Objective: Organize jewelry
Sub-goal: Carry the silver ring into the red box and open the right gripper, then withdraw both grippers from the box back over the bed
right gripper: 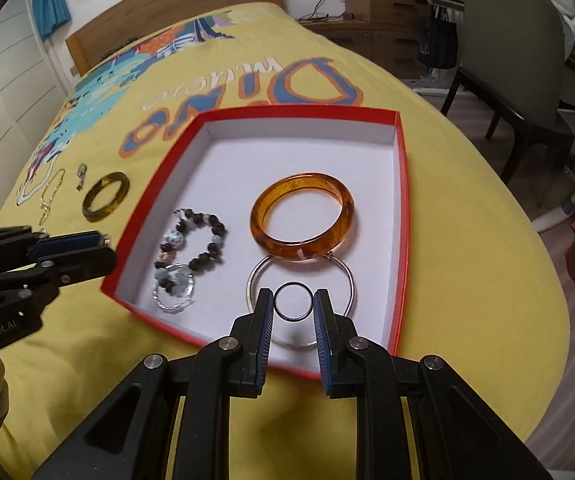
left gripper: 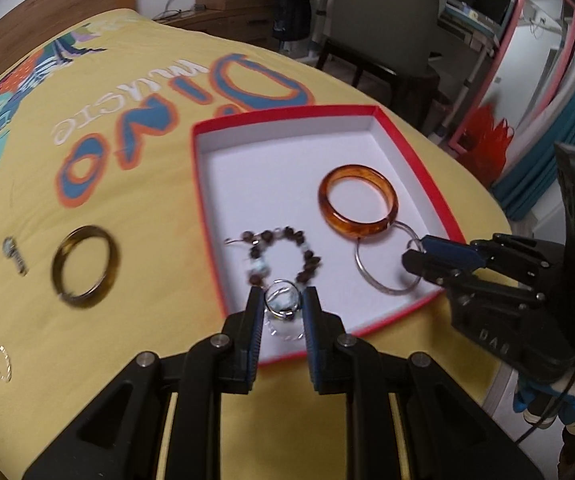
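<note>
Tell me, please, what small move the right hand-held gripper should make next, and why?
Probably lower it a little and open. The right hand-held gripper pinches a small dark ring over the red box, just above the silver hoop lying inside, so releasing there would likely drop the ring into the box.

Right tongs [right gripper: 293,308] pinch a thin dark ring [right gripper: 293,302] above the red-rimmed box [right gripper: 404,216].

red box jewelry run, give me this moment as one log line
left gripper: holds small silver ring | right gripper: holds thin dark ring | red box: amber bangle, bead bracelet, silver hoop
</note>
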Motion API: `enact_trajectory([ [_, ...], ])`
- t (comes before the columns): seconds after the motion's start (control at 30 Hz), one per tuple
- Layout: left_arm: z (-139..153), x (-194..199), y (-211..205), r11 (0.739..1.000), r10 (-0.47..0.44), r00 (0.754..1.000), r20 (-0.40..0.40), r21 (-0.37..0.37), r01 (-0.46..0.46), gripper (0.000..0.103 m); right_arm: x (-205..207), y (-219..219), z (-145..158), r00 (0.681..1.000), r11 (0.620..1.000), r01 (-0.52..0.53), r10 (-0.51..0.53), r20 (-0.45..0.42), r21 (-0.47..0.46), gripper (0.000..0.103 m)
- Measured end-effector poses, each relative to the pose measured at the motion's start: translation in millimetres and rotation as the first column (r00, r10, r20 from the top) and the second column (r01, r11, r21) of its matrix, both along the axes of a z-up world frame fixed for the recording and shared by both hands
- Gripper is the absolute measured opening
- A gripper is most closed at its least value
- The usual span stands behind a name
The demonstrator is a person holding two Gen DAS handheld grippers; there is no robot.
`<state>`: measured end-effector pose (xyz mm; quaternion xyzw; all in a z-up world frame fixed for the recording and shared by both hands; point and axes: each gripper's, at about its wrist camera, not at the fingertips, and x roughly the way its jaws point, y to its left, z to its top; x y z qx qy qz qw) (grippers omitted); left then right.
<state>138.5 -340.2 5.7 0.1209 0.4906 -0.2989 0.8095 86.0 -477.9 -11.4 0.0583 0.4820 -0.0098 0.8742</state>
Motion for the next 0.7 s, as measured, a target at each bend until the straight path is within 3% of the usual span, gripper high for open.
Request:
enact_trajectory([
  [0.33,-36,3,-17,0.997,-0.013,0.999,-0.039,0.073,0.016,0.018,9,-3,-20,0.996,0.997,-0.061,0.058,-0.063,-0.048,0.02],
  [0.57,-36,3,-11,0.998,0.008,0.999,-0.047,0.055,-0.006,0.019,9,-2,-18,0.996,0.996,-0.06,0.056,-0.063,-0.061,0.022],
  [0.7,-34,3,-5,0.998,0.028,0.998,-0.052,0.051,-0.026,0.019,6,-2,-14,0.997,0.997,-0.048,0.044,-0.059,-0.063,0.029],
])
